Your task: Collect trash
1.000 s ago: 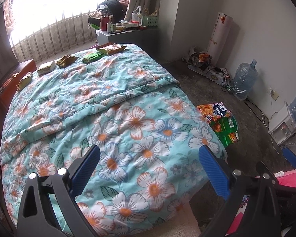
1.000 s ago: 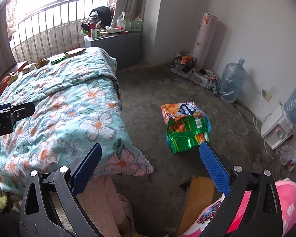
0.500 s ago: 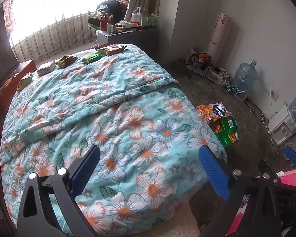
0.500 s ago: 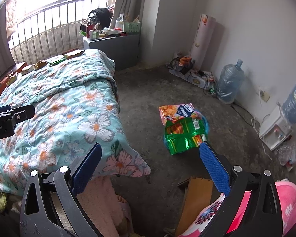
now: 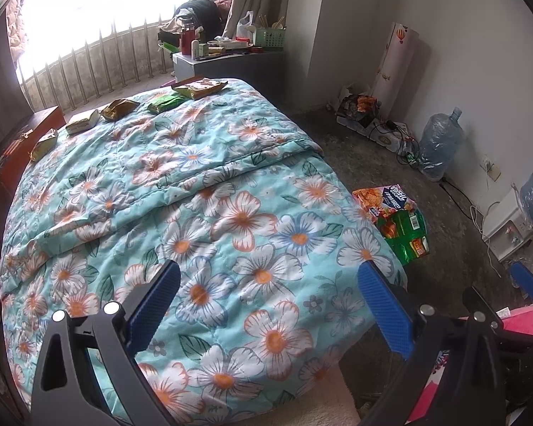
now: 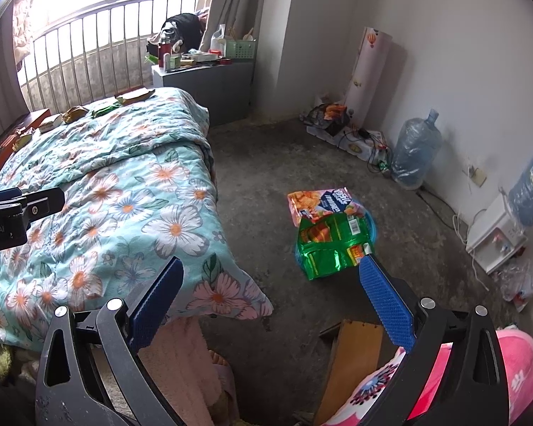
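Several snack wrappers lie along the far edge of the floral bed (image 5: 202, 191): a brown packet (image 5: 199, 88), a green one (image 5: 165, 102), a gold one (image 5: 119, 109), a pale one (image 5: 82, 123) and a yellow one (image 5: 43, 141). On the floor beside the bed lie an orange bag (image 6: 323, 203) and a green bag (image 6: 332, 245) over a blue round container. My left gripper (image 5: 268, 293) is open and empty above the near end of the bed. My right gripper (image 6: 270, 285) is open and empty above the floor, short of the green bag.
A grey bedside cabinet (image 6: 209, 81) with bottles and a basket stands by the railed window. Water jugs (image 6: 414, 152), cables and a white appliance (image 6: 494, 238) line the right wall. A wooden board (image 6: 351, 355) and pink fabric (image 6: 515, 372) lie below my right gripper.
Both views have shifted only slightly; the right gripper has drifted a little so the floor bags sit marginally higher in view. Both grippers stay open.
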A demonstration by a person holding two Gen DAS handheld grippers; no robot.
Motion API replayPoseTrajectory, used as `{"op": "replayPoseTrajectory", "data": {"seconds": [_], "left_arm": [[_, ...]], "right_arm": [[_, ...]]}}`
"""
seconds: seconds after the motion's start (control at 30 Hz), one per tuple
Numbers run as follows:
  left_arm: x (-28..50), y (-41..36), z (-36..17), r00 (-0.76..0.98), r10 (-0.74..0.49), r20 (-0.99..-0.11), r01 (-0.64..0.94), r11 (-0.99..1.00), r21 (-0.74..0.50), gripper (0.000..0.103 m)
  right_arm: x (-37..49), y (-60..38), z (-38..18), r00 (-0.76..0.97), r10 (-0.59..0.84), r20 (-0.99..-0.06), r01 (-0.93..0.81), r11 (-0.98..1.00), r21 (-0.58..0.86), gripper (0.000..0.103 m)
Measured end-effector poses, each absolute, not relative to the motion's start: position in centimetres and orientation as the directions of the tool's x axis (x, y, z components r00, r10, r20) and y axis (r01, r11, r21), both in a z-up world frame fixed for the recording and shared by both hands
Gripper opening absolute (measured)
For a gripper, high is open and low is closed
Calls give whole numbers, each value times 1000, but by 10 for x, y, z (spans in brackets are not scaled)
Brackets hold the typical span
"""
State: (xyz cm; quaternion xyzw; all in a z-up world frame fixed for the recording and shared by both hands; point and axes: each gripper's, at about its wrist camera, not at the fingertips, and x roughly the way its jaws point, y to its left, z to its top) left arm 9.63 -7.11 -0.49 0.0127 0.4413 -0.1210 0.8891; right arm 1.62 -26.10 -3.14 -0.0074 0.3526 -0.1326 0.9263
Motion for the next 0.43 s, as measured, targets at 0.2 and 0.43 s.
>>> {"op": "replayPoseTrajectory", "data": {"seconds": [0.2,0.43], "left_arm": [[97,-70,-4,584,-204,-785,224,971,-86,98],[98,-70,-4,583,-205,-786,225,970,-87,98]], "right_arm": [[19,-260,-29,721,-248,-647,232,966,-112,95],[21,-261,-28,724,-247,-644,226,967,-116,95]]}}
